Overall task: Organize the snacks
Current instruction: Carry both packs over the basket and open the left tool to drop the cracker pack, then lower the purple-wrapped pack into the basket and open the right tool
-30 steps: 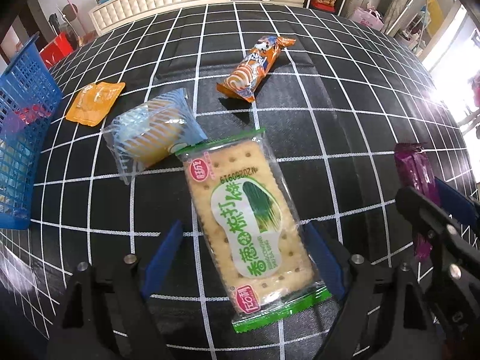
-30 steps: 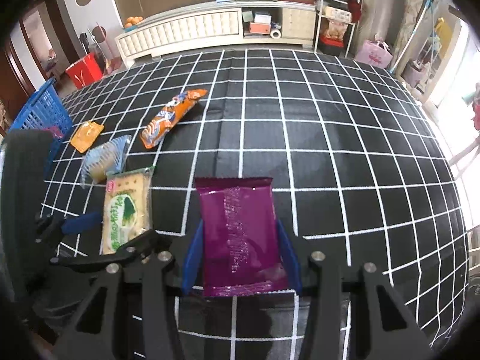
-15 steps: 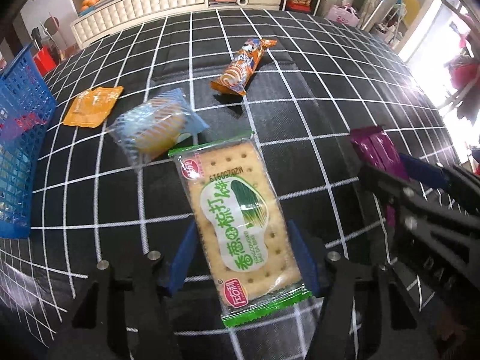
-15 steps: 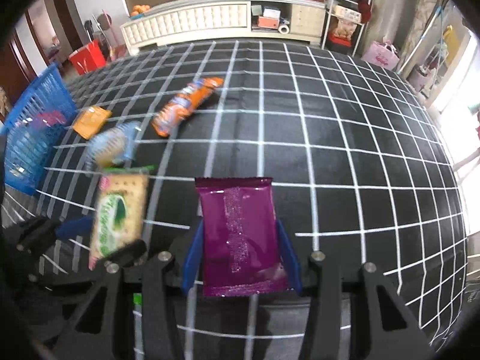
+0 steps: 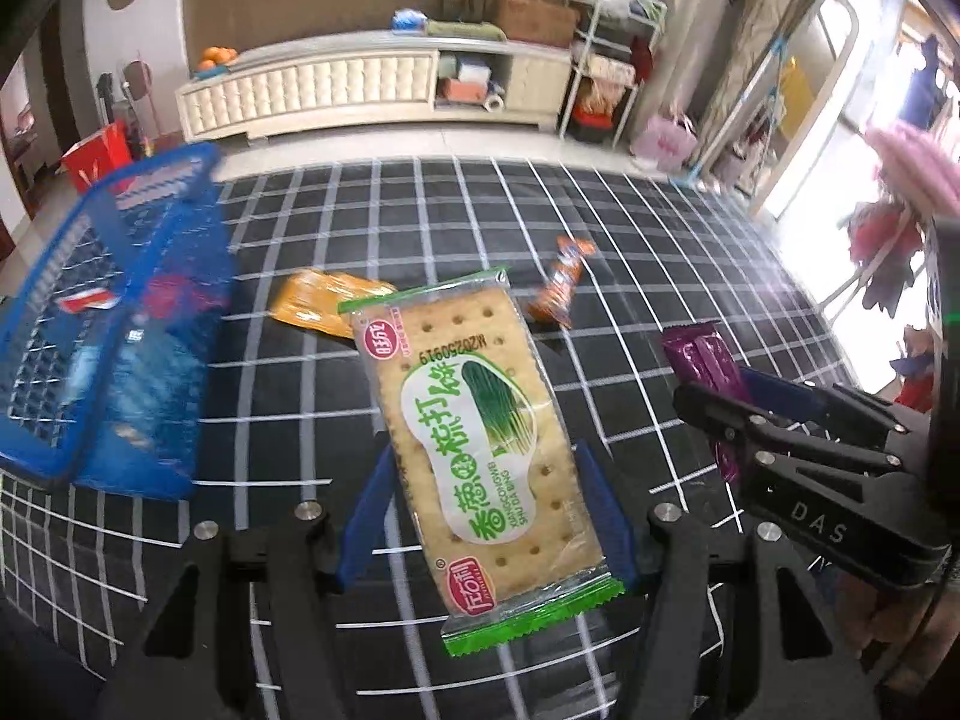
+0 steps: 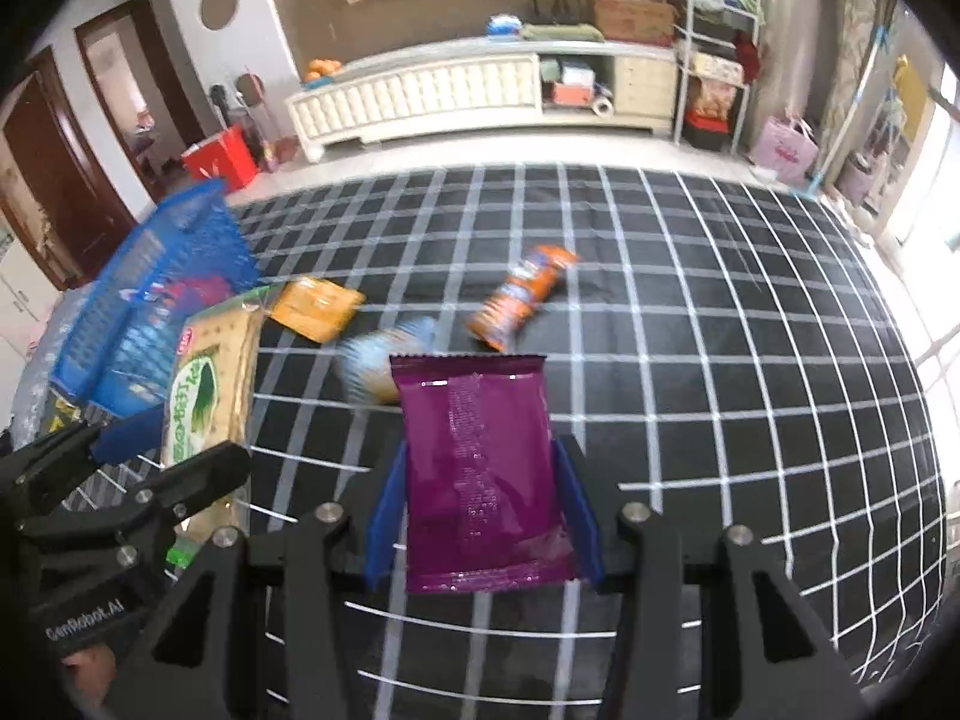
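My left gripper is shut on a green-edged cracker packet and holds it in the air, its blue pads pressing both long sides. To its right, my right gripper carries a purple packet. The right wrist view shows the right gripper shut on that purple packet, also clear of the cloth, with the left gripper and cracker packet at its left. A blue basket holding several packets stands at the left.
On the black grid cloth lie a flat orange packet, an orange tube snack and a blue-wrapped cake. The blue basket sits at the cloth's left edge. A white cabinet stands beyond the cloth.
The left jaws closed on the cracker packet and lifted it off the cloth. The right gripper rose with the purple packet. Both views now look further up the room, with the basket nearer.
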